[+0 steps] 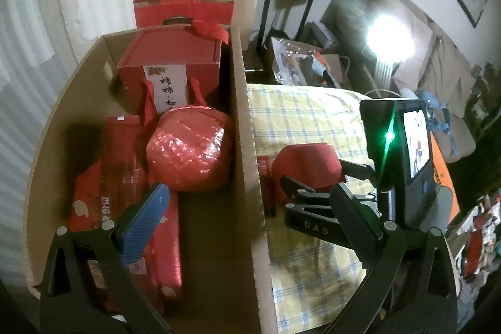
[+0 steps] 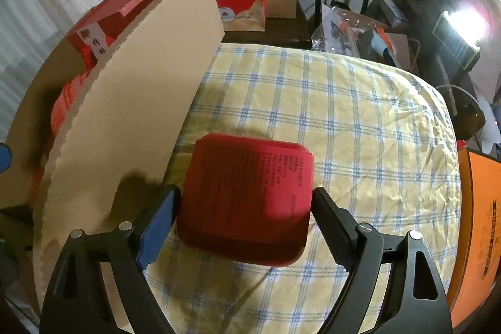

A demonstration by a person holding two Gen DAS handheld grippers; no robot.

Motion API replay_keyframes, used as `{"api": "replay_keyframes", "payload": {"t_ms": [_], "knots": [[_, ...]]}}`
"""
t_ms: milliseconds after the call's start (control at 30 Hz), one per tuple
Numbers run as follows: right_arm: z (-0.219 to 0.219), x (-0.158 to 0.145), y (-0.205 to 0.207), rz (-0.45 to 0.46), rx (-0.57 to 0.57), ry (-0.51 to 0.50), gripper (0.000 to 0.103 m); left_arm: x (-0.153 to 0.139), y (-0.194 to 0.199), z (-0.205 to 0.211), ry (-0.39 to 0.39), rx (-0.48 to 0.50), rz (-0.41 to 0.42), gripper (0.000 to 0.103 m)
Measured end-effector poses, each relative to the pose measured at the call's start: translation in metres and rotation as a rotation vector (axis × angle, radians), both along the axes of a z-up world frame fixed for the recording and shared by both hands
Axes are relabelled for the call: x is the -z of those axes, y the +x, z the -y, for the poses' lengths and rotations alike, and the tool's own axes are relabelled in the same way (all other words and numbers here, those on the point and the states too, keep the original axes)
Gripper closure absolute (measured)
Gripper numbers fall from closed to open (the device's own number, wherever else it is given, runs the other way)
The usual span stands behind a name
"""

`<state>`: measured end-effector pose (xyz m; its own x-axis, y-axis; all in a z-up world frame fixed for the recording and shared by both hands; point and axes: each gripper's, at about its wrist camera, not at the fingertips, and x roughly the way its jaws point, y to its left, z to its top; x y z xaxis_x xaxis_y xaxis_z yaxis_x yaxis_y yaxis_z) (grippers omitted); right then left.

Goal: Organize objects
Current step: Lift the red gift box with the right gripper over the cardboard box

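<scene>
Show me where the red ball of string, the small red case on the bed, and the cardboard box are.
red ball of string (image 1: pixel 189 147): left wrist view, middle of its shiny wound surface.
small red case (image 2: pixel 247 196): right wrist view, centre of its printed top face.
cardboard box (image 2: pixel 131 127): right wrist view, bare outer side wall.

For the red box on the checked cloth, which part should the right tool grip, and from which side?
Grip the red box across its two flat side walls, coming down from above and from its near end. It lies flat on the cloth, the cardboard carton stands close on one side, and the right tool already straddles those walls, apparently not yet pressing.
</scene>
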<state>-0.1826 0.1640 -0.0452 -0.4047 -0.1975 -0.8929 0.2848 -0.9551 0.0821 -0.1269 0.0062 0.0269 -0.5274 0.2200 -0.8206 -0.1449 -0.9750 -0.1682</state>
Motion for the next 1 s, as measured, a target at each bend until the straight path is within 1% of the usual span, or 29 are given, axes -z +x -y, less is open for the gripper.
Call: {"api": "replay_keyframes", "payload": {"t_ms": [233, 367, 600, 767, 867, 1000], "knots": [[-0.007, -0.004, 0.002, 0.007, -0.014, -0.024, 0.019, -0.003, 0.003, 0.002, -0.008, 0.001, -0.007, 0.001], [-0.013, -0.012, 0.006, -0.003, -0.022, -0.032, 0.020, -0.003, 0.004, 0.001, -0.015, 0.010, -0.010, 0.001], [-0.025, -0.048, 0.014, -0.014, -0.057, -0.076, 0.019, -0.004, 0.008, 0.003, -0.018, 0.035, -0.022, 0.001], [-0.028, -0.072, 0.018, -0.015, -0.082, -0.113, 0.019, -0.004, 0.011, 0.004, 0.012, 0.060, -0.011, 0.001], [-0.027, -0.084, 0.020, -0.008, -0.097, -0.140, 0.019, -0.004, 0.015, 0.001, 0.024, 0.101, -0.014, 0.001], [-0.021, -0.096, 0.023, -0.001, -0.120, -0.155, 0.019, -0.003, 0.021, -0.008, 0.007, 0.153, -0.024, 0.002]]}}
